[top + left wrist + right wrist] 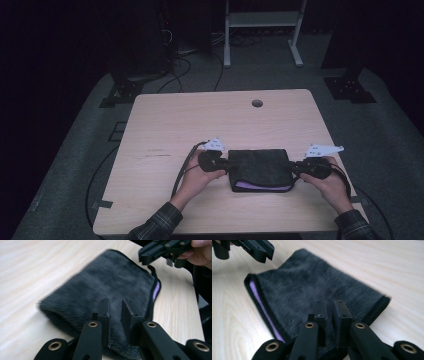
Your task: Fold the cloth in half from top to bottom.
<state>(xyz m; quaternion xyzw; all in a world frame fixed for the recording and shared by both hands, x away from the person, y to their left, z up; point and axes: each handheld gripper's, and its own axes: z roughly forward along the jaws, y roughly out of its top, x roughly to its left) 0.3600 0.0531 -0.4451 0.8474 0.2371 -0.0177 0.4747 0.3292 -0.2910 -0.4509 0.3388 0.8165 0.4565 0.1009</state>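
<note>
Lying folded near the front edge of the table [165, 120] is a dark grey cloth [260, 167] with a purple inner layer along one edge. The left tool [226, 165] grips its left side, jaws nearly closed on the fabric; the right tool [291, 167] pinches its right side likewise.

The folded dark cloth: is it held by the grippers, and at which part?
It cannot be told; fingers of each gripper lie over opposite short ends of the folded dark cloth, slightly apart.
</note>
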